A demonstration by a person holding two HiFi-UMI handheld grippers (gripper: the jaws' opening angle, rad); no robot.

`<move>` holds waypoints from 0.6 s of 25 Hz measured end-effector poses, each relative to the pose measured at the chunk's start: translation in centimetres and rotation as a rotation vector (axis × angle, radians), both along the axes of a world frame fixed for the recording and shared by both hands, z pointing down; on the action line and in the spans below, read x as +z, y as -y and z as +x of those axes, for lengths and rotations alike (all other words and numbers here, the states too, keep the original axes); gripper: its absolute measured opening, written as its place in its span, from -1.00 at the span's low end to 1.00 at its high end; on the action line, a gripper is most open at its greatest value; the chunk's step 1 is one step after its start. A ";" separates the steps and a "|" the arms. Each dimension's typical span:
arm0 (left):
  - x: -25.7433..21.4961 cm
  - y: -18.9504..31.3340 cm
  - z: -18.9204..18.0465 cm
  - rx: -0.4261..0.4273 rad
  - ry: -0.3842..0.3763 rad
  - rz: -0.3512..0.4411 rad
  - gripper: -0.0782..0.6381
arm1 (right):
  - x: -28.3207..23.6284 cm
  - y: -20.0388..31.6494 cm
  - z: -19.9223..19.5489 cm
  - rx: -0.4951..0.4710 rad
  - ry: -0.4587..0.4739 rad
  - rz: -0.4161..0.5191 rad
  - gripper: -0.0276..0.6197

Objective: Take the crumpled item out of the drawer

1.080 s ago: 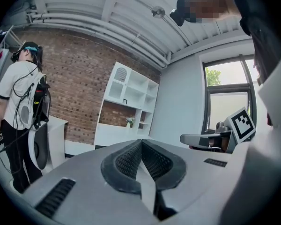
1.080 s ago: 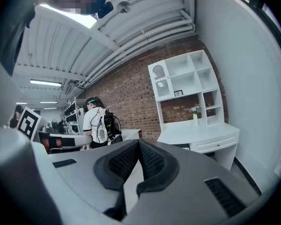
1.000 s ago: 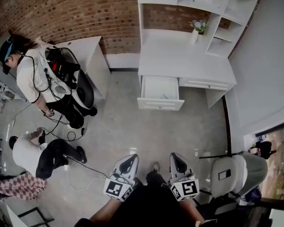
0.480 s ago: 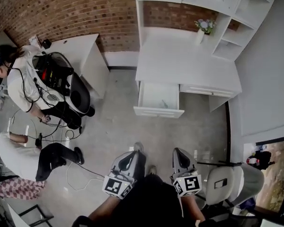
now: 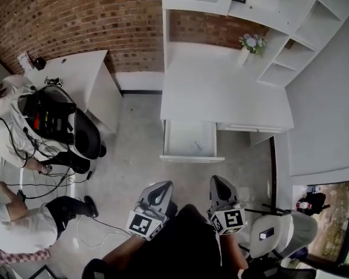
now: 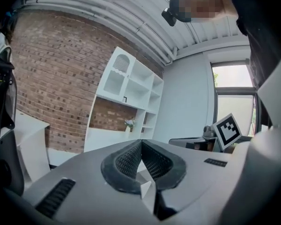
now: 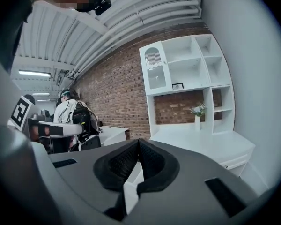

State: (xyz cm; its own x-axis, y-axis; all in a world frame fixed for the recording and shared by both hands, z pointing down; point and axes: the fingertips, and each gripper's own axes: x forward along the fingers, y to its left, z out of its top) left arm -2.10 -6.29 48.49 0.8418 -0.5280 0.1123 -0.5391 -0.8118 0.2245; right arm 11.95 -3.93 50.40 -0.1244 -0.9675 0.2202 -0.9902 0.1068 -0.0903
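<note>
White desk (image 5: pixel 221 92) against the brick wall (image 5: pixel 93 16) has its drawer (image 5: pixel 192 158) pulled open. The crumpled item (image 5: pixel 196 146) shows only as a faint small mark on the drawer's floor, too small to make out. Both grippers are held low and close to the person's body, side by side, one on each side of the dark-clothed torso. Their noses aim forward at the desk, well apart from the drawer. Left gripper (image 5: pixel 160 187) has its jaws pressed together with nothing between them; right gripper (image 5: pixel 216 182) likewise has its jaws closed tip to tip and empty
</note>
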 end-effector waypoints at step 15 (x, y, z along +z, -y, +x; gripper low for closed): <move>0.3 12.9 5.9 -0.099 0.004 -0.068 -0.71 | 10.3 17.7 6.8 -0.161 -0.102 -0.282 -0.87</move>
